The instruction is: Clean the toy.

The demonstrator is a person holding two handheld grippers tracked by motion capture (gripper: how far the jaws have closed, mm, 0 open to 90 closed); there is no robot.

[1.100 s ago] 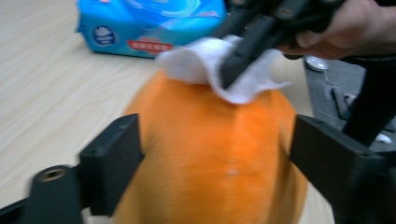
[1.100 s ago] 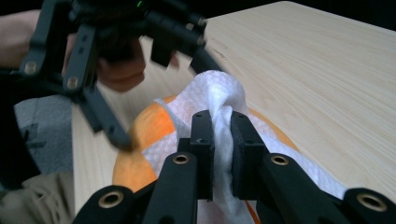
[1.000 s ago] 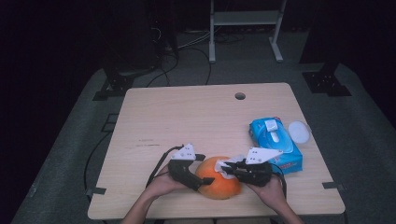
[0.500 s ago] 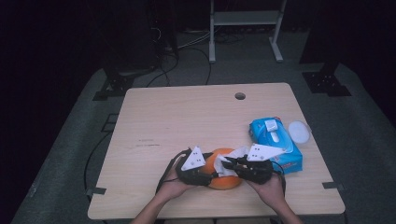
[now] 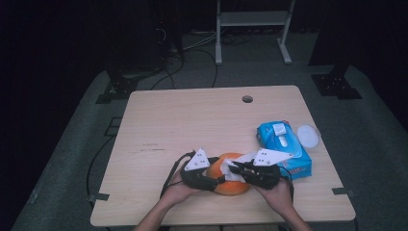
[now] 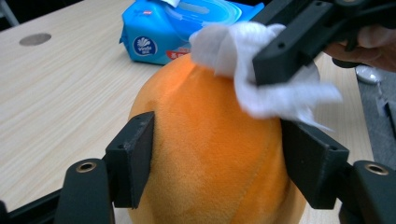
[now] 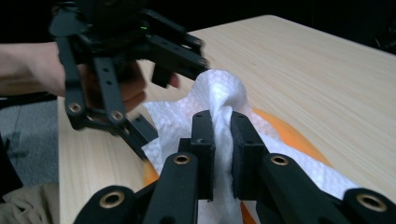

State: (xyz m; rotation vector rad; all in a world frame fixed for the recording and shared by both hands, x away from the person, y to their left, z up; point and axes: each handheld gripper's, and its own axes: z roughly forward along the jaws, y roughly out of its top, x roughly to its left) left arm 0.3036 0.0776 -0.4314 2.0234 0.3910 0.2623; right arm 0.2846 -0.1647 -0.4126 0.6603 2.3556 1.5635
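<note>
left gripper (image 5: 219, 179): jaws just eased out a little, clamped on both sides of the orange plush ball (image 5: 231, 179), lower middle of the table (image 5: 192, 120) | right gripper (image 5: 234, 168): pinching a white wipe (image 5: 243, 161) on the ball's top | blue wipes pack (image 5: 284, 144): right

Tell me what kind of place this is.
Likely a lab or recording setup, not a home: one bare wooden table on grey carpet, a dark surround, loose cables and a metal stand behind.

The blue wipes pack (image 6: 187, 28) bears a round logo, its lettering too blurred.
</note>
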